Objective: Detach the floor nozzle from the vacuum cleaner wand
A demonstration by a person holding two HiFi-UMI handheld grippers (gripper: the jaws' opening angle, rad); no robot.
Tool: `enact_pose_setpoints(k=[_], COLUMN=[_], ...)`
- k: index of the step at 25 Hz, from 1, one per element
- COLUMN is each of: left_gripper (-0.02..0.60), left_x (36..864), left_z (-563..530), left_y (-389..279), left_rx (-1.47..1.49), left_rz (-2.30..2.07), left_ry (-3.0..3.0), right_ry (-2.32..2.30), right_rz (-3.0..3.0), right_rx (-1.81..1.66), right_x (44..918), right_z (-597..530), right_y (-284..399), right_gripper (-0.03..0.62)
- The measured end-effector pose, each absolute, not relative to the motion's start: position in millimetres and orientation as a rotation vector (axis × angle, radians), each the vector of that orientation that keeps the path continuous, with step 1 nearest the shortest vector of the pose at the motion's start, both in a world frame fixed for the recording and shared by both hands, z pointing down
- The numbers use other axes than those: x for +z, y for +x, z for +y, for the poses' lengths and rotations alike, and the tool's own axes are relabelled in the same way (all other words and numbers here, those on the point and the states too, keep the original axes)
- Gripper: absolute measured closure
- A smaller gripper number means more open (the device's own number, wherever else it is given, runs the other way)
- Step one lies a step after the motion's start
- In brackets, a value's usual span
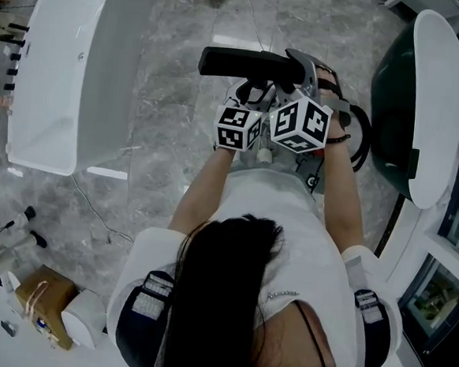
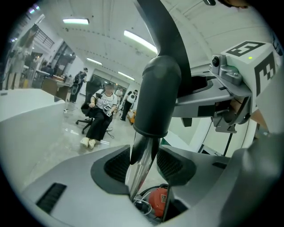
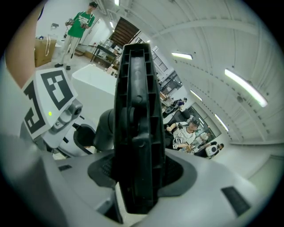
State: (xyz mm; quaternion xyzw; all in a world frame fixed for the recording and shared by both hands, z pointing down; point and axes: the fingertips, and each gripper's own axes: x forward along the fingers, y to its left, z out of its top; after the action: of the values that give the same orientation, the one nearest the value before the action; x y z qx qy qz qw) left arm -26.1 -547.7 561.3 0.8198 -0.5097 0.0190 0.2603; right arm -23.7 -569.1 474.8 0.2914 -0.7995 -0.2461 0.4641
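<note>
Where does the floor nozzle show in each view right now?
Head view: floor nozzle, a black bar at top centre.
Left gripper view: probably only its dark neck, at centre.
Right gripper view: ribbed black body, upright at centre between the jaws.
Shared landmark: that rounded neck, just left of the body in the right gripper view.

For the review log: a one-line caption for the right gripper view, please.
Right gripper clamped on the ribbed black floor nozzle.

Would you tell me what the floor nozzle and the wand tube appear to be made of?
The floor nozzle looks like moulded plastic, matte black, given its ribs and dull surface. The wand tube is probably polished metal, given its bright mirror-like streaks; its collar seems dark grey matte plastic.
</note>
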Motion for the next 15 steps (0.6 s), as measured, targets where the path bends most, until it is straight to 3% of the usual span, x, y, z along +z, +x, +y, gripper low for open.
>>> enact_pose_setpoints(k=[15], left_gripper=[0.414], left_x=[562.2], left_z=[-547.6], left_y=[-24.8], left_rx=[0.036], left_rz=[-1.382], left_ry=[2.226], right_ry=[0.721], right_rz=[-1.971], right_rx=[-0.672], right_x=[471.5], right_z=[-566.1], right_y=[-21.6], right_gripper=[0.370])
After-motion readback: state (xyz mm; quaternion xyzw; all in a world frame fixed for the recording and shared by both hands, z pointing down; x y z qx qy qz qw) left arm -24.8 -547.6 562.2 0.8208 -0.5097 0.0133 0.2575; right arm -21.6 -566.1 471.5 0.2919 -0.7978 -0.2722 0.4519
